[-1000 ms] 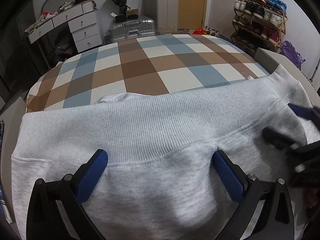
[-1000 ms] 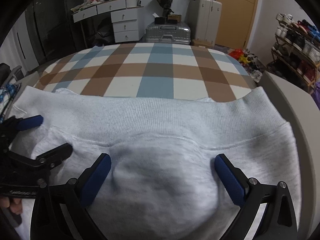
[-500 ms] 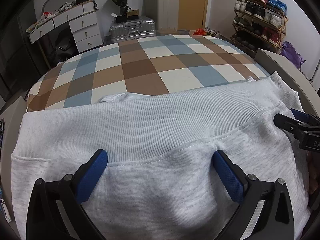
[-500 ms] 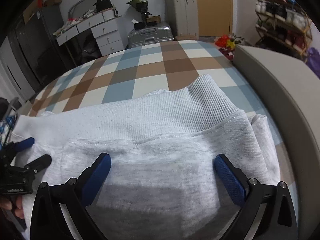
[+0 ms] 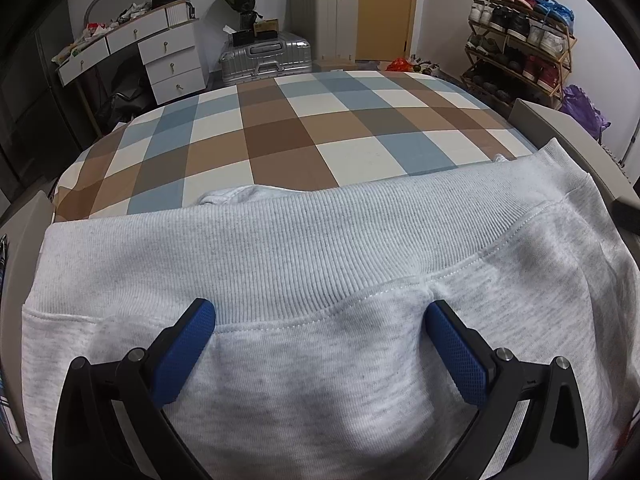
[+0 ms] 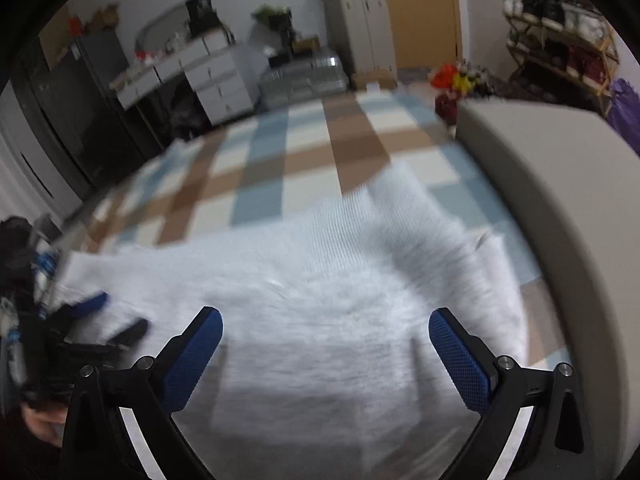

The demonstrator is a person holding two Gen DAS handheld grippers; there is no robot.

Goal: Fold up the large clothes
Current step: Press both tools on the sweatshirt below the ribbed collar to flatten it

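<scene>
A light grey sweatshirt (image 5: pixel 320 360) lies flat on the checked bed (image 5: pixel 304 136), its ribbed hem (image 5: pixel 304 256) toward the far side. My left gripper (image 5: pixel 320 316) is open and empty, its blue pads resting on the fabric just below the hem seam. In the blurred right wrist view the sweatshirt (image 6: pixel 320 304) fills the middle. My right gripper (image 6: pixel 325 322) is open and empty above its right part. The left gripper (image 6: pixel 116 316) shows at the left edge of that view.
The beige padded bed frame (image 6: pixel 560 208) curves along the right side. Beyond the bed stand a white drawer desk (image 5: pixel 160 56), a silver suitcase (image 5: pixel 264 60), a tall white suitcase (image 5: pixel 324 20) and a shoe rack (image 5: pixel 520 32).
My right gripper has swung right and back, out of the left wrist view; its own view is now motion-blurred. The left gripper has stayed on the hem seam.
</scene>
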